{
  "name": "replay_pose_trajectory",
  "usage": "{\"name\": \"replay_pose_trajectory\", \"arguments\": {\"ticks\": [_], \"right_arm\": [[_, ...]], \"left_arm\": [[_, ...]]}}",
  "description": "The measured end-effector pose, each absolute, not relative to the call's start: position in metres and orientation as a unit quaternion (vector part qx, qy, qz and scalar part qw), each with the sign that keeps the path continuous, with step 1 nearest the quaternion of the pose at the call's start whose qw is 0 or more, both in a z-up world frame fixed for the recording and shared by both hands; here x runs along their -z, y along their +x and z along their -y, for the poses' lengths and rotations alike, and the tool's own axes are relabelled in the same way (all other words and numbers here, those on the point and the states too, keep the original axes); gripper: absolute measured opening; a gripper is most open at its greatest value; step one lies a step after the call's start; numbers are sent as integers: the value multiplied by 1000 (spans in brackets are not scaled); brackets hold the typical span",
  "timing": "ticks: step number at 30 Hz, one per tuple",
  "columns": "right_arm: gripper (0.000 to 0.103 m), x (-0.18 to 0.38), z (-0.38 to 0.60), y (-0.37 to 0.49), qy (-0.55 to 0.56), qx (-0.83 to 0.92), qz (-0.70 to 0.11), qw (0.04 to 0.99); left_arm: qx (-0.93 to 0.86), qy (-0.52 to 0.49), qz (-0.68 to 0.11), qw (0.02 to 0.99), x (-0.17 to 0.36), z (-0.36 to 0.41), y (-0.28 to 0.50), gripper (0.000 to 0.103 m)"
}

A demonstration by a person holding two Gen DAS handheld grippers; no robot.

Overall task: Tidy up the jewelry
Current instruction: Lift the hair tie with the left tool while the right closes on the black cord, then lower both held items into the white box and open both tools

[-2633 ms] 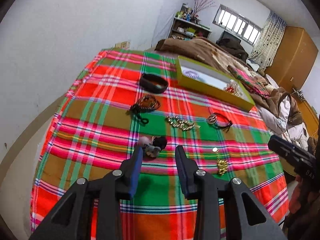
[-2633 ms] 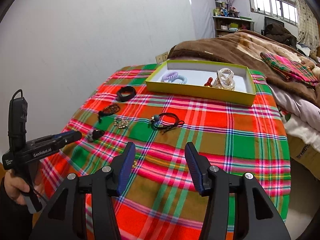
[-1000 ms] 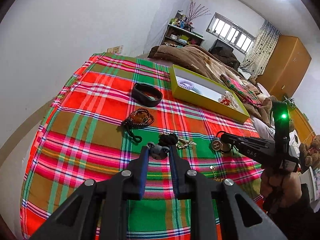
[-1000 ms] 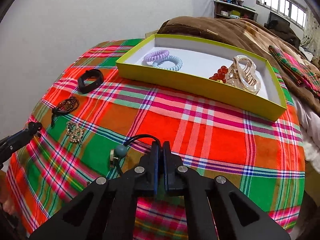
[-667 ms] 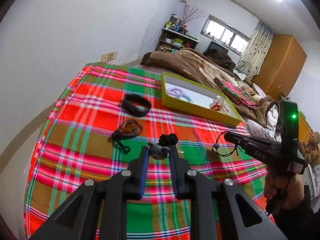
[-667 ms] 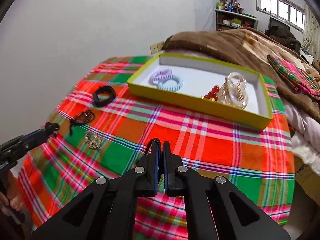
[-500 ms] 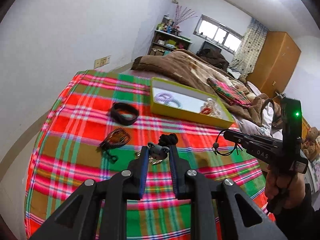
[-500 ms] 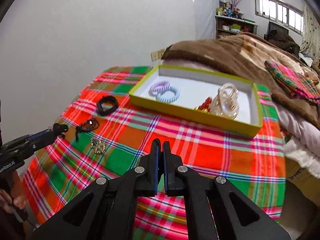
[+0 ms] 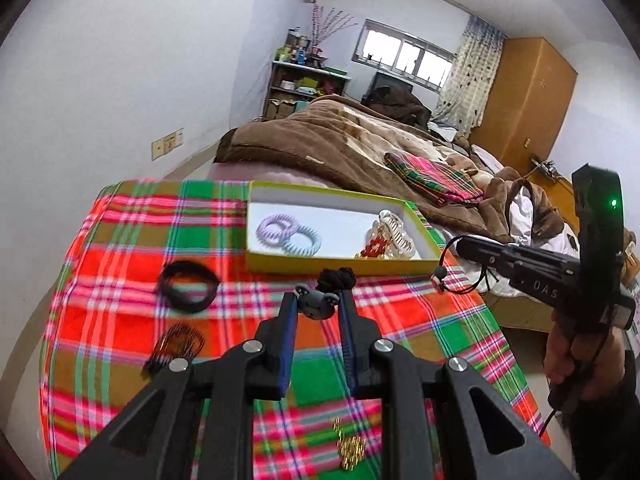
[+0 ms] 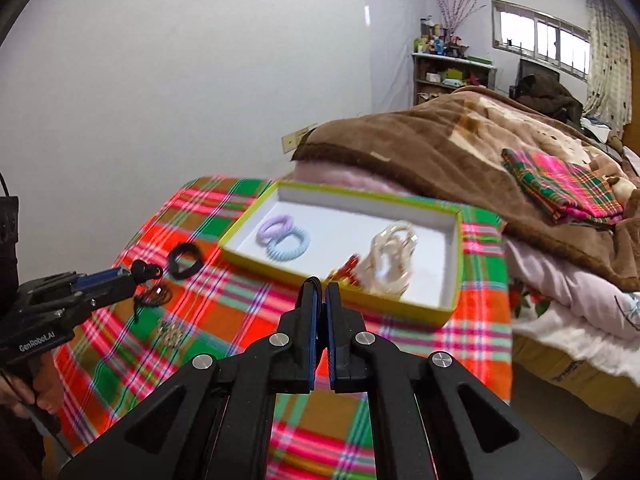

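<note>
My left fingers (image 9: 318, 303) grasp a grey hair clip (image 9: 317, 305); my right fingers (image 10: 320, 289) are clenched on a black cord (image 9: 464, 276) above the bed (image 9: 120, 264).

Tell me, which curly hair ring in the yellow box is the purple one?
The purple coil hair tie is the one farther left, toward the box's back corner. The blue coil hair tie leans against it on the right.

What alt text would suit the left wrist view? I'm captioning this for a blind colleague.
The left hand-held gripper grips a grey-and-black hair tie above a plaid cloth, facing a yellow box that holds two spiral hair ties and a clear claw clip. At right, the right hand-held gripper dangles a black cord bracelet.
</note>
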State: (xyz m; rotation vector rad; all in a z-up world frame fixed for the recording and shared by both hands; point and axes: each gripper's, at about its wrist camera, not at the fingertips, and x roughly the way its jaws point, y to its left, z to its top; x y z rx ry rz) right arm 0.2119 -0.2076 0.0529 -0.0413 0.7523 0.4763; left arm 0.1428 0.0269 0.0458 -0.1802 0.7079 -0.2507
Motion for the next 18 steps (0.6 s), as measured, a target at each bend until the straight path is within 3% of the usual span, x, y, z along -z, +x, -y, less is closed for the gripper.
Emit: {"name": "replay_pose_trajectory", "arguments": {"ticks": [18], "right_arm": [[4, -19, 243, 337, -5, -169, -393, 904]], "left_arm": [[137, -62, -372, 916, -26, -3, 264, 21]]}}
